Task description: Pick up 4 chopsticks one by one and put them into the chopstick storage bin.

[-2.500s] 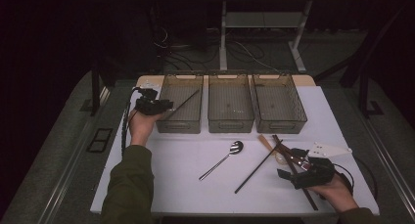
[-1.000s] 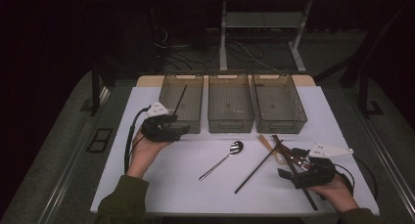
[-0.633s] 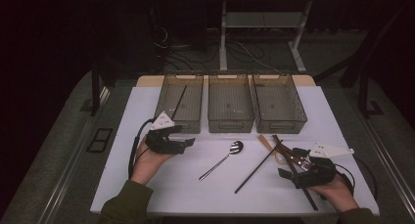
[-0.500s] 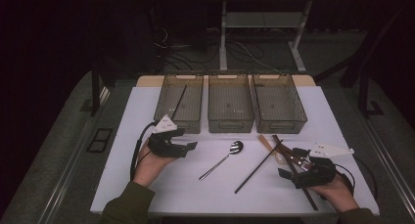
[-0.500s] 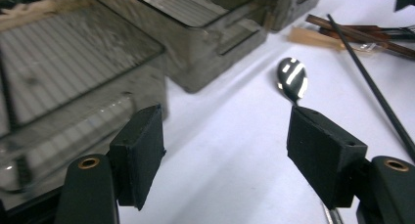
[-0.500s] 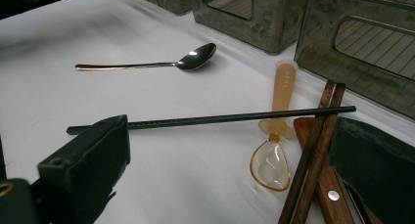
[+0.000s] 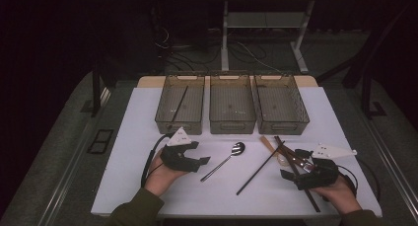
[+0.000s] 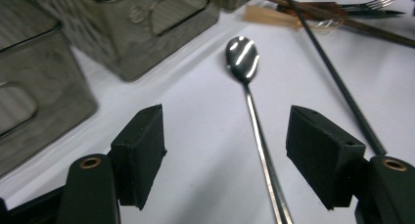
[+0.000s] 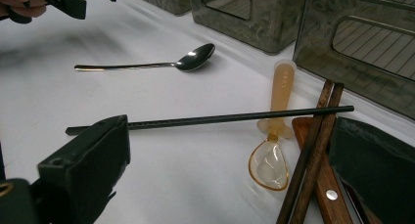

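High view
Landmark: metal spoon, lying flat on the white table cover, bowl toward the trays.
Left gripper: just left of the spoon's handle end, jaws apart, nothing between them.
Right gripper: well right of the spoon, over a heap of cutlery; its jaw state cannot be told here.
Black chopstick: just right of the spoon, roughly parallel to it.
Trays: three in a row beyond the spoon's bowl; the left one holds one dark stick.

Left gripper view
Jaws: spread wide, empty.
Spoon: on the cover between and ahead of the jaws, handle running down toward the right jaw, untouched.
Chopstick: right of the spoon.

Right gripper view
Jaws: spread, gripping nothing.
Amber plastic spoon: right of the metal spoon, under the black chopstick.
Wooden chopsticks: right of the amber spoon, by the right jaw.
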A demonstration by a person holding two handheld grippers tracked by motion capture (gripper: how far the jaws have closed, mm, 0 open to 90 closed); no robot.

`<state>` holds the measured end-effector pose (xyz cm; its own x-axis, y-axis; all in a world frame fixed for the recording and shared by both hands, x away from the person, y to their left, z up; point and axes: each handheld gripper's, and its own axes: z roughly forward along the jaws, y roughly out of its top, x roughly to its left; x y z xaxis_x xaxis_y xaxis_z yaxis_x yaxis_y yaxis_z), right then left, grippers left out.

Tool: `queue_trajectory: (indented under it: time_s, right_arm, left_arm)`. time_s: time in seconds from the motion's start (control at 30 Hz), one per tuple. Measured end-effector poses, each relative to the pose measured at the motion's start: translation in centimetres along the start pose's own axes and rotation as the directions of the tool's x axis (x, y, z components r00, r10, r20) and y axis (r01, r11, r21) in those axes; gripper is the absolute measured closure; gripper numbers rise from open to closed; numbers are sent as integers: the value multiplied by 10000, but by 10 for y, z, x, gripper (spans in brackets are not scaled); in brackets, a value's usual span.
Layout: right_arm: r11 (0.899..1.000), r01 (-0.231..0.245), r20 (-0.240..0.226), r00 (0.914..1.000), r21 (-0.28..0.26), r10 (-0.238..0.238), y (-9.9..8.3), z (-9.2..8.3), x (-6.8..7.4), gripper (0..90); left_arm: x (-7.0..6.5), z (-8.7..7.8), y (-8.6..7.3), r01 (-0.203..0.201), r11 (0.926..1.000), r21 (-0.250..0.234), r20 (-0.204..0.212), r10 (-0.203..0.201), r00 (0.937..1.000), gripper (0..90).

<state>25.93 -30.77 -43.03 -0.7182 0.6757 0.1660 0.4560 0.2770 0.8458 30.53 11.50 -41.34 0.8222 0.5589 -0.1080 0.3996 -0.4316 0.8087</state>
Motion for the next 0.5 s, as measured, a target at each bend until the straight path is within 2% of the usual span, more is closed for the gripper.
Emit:
queue_trajectory:
  time_s: [0.5]
  right_arm:
    - [10000, 8, -3, 10000, 3, -8, 0, 1, 0, 21]
  left_arm:
    - [-20, 13, 5, -241, 9997, -33, 605, 243, 9979, 340]
